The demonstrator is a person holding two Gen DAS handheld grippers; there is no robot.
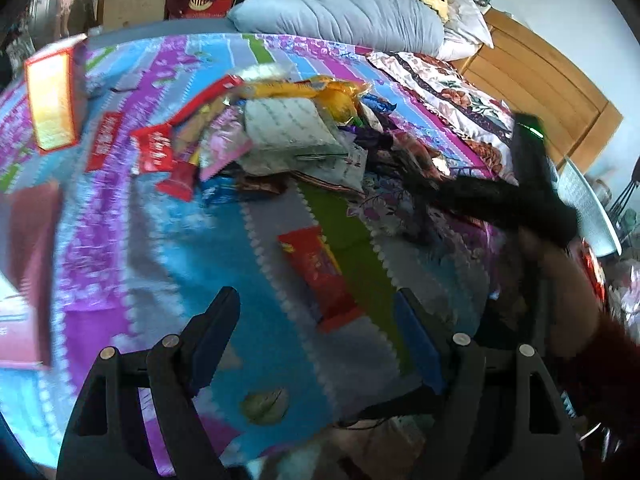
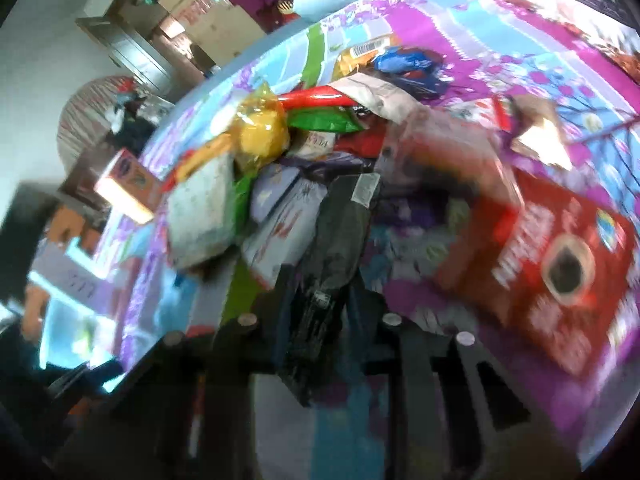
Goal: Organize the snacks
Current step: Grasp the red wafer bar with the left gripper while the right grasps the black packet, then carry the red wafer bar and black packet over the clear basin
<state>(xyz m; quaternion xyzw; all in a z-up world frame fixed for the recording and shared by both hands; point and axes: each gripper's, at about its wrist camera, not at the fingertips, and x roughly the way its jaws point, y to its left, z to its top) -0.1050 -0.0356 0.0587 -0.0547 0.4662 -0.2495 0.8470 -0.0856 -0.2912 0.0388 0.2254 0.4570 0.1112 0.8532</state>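
Snack heap (image 1: 288, 128) on bed (image 1: 192, 248) (pillow (image 1: 340, 12) behind).

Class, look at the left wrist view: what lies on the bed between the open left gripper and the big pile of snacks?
A lone red snack packet lies on the striped bedspread, between the left gripper and the snack pile; otherwise bare.

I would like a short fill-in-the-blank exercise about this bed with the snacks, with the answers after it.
1. The snack pile lies on a ____.
2. The left gripper has its jaws ____.
3. The lone packet ahead of the left gripper is mostly ____.
4. The right gripper is shut on a ____ packet.

Answers: bed; open; red; dark
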